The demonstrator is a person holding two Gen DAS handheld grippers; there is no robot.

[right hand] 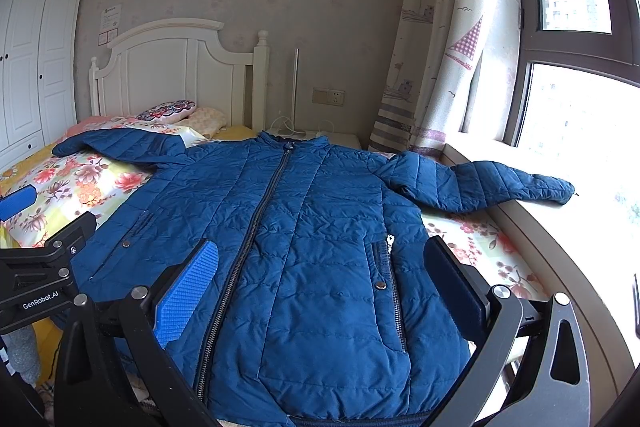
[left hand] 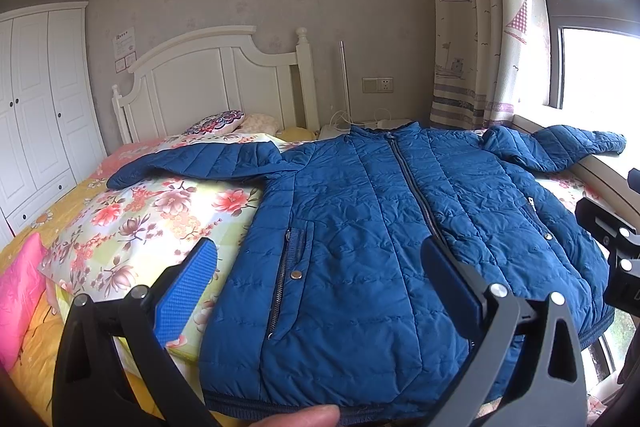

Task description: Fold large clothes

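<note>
A blue quilted jacket [left hand: 360,227] lies face up and zipped on the bed, both sleeves spread out. Its left sleeve [left hand: 192,163] rests on the floral quilt; its right sleeve [right hand: 480,183] reaches onto the window ledge. My left gripper [left hand: 320,267] hovers open above the jacket's lower left half, near the pocket zip, with nothing between its fingers. My right gripper [right hand: 324,267] hovers open above the lower right half of the jacket [right hand: 300,247]. Each view catches the other gripper at its edge. A fingertip [left hand: 304,417] shows at the bottom of the left wrist view.
The bed carries a floral quilt [left hand: 152,223], a pink pillow [left hand: 20,291] and small cushions [left hand: 220,121] by the white headboard [left hand: 208,75]. A white wardrobe [left hand: 36,107] stands left. Curtain [right hand: 432,47], window ledge [right hand: 560,227] and window bound the right side.
</note>
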